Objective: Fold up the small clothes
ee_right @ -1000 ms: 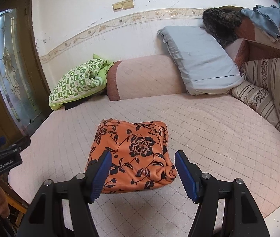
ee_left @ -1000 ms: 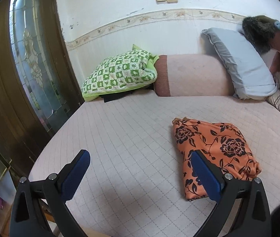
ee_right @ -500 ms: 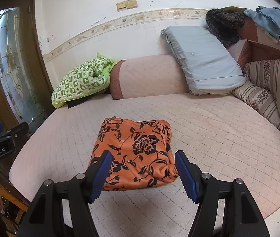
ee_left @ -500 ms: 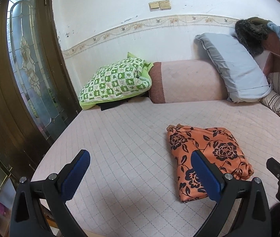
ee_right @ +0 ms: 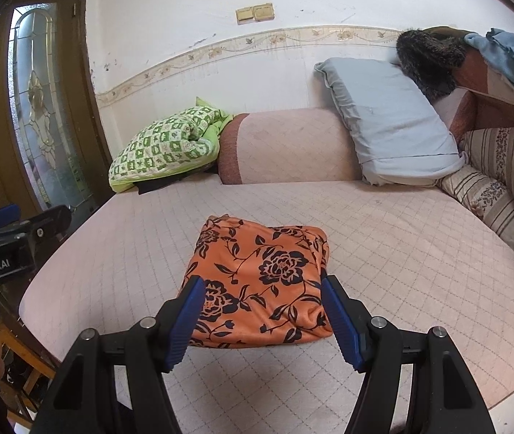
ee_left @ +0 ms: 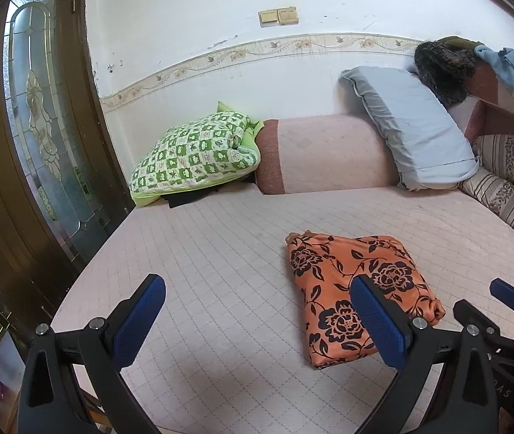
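An orange garment with black flowers [ee_right: 260, 278] lies folded into a compact rectangle on the pink quilted bed [ee_right: 401, 238]. My right gripper [ee_right: 262, 320] hovers just in front of its near edge, open, with nothing between the blue pads. In the left wrist view the same folded garment [ee_left: 354, 289] sits to the right, and my left gripper [ee_left: 257, 320] stands open over bare quilt to its left, holding nothing. The right gripper's fingertip [ee_left: 506, 294] shows at that view's right edge.
A green checked pillow [ee_left: 195, 155], a pink bolster [ee_left: 325, 155] and a grey-blue pillow [ee_left: 416, 137] line the wall at the bed's head. Striped cushions [ee_right: 503, 181] border the right side. A wooden door with glass [ee_left: 39, 126] stands left of the bed.
Both grippers have drawn back and up from the folded garment, the left more so, so more of the wall shows. The garment lies unmoved. Both stay open.
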Demonstrator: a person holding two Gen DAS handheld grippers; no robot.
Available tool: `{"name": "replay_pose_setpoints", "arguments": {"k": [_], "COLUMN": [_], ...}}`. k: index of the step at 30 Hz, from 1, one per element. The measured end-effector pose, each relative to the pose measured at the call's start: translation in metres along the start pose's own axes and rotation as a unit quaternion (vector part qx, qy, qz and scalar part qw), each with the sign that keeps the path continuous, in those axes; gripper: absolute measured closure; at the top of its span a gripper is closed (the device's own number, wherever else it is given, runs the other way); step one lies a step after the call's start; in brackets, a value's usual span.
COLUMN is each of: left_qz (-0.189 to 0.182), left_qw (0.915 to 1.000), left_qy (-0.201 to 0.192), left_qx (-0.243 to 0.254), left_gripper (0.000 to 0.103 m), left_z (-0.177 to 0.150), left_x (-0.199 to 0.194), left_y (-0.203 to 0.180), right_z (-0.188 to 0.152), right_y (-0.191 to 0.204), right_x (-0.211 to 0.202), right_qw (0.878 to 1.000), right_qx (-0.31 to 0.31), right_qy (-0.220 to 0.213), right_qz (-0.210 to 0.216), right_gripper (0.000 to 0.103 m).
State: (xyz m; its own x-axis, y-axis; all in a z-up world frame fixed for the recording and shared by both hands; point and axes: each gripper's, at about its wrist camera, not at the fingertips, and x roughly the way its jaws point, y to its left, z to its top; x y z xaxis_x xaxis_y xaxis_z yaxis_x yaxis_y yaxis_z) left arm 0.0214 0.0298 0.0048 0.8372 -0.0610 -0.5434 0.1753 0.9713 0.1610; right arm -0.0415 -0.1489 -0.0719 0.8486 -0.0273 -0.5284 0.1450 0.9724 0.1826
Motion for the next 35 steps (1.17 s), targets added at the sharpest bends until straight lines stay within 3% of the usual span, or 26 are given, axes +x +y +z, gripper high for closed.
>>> {"name": "replay_pose_setpoints", "arguments": {"k": [19,29,35], "left_qz": [-0.047,-0.049,-0.032], "left_qw": [0.9985,0.9987,0.999], "left_qy": [0.023,-0.012,-0.03], "left_qx": [-0.012,-0.01,-0.01], "left_gripper": [0.001,0.001,0.001], "left_z": [-0.004,-0.001,-0.001], "left_x": [0.013,0.011,0.019], "left_y": [0.0,0.0,0.003], "right_z": [-0.009,-0.01,-0.007], "right_y": [0.009,0.007,-0.001], "right_x": [0.008,0.013,0.017], "right_qw": [1.0,1.0,1.0], "right_qx": [-0.013,-0.013,-0.011], "right_qy": [0.008,0.005,0.0], "right_qz": [0.013,0.016,0.002], "right_gripper": [0.033,0.033,0.033]}}
